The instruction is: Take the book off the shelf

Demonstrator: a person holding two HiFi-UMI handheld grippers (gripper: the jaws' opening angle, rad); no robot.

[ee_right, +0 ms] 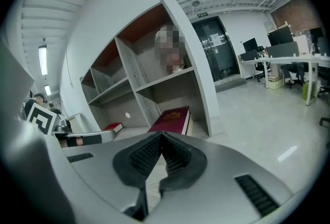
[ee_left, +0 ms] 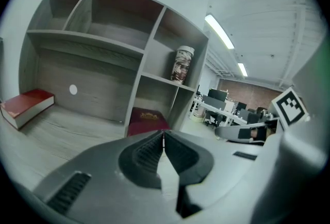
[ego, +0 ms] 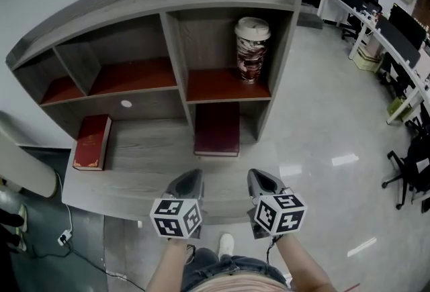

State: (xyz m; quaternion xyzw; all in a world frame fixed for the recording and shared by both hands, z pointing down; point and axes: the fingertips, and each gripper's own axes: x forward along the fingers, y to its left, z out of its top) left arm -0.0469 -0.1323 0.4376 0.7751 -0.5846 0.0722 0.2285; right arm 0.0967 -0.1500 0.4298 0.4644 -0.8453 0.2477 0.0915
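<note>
The left gripper (ego: 193, 176) and right gripper (ego: 259, 178) hold their fingers (ee_right: 147, 152) together, empty; I would part them before clamping the near edge of the maroon book (ego: 217, 128).

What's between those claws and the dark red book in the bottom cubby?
Only bare desktop separates left gripper and right gripper from the dark red book, in head view.

I hold the grey left tongs (ego: 191, 181) (ee_left: 163, 136) and the grey right tongs (ego: 260, 181) (ee_right: 161, 136) side by side, apart, both tipped slightly downward. My left forearm (ego: 166, 266) and right forearm (ego: 306, 264) reach forward. Both sets of jaws are pressed together, empty.
</note>
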